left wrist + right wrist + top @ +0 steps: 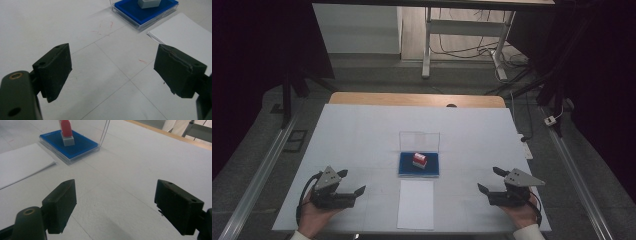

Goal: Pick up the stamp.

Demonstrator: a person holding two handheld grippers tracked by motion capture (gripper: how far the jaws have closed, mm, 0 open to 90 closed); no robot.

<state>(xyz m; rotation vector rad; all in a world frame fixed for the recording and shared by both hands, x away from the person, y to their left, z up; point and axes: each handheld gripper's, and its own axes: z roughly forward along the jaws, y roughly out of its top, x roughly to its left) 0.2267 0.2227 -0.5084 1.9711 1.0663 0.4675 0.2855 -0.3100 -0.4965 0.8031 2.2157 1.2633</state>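
Note:
A blue ink pad (pixel 419 164) (pixel 146 11) (pixel 75 143) lies in a clear case mid-table, its transparent lid (pixel 419 140) standing upright behind it. A red and white stamp (pixel 420 160) (pixel 66 132) stands on the pad. In front of the case lies a white sheet of paper (pixel 416 204) (pixel 186 32) (pixel 21 163). My left gripper (pixel 351 183) (pixel 113 72) rests at the near left, open with nothing between its jaws. My right gripper (pixel 489 180) (pixel 116 206) rests at the near right, open and empty too. Both stand well short of the pad.
A white sheet covers the wooden table (pixel 417 99). Faint red marks (pixel 105 26) dot the cover near the pad. Beyond the table stand a desk frame (pixel 462 30) and floor cables (pixel 532 80). Rails (pixel 257 170) run along both sides.

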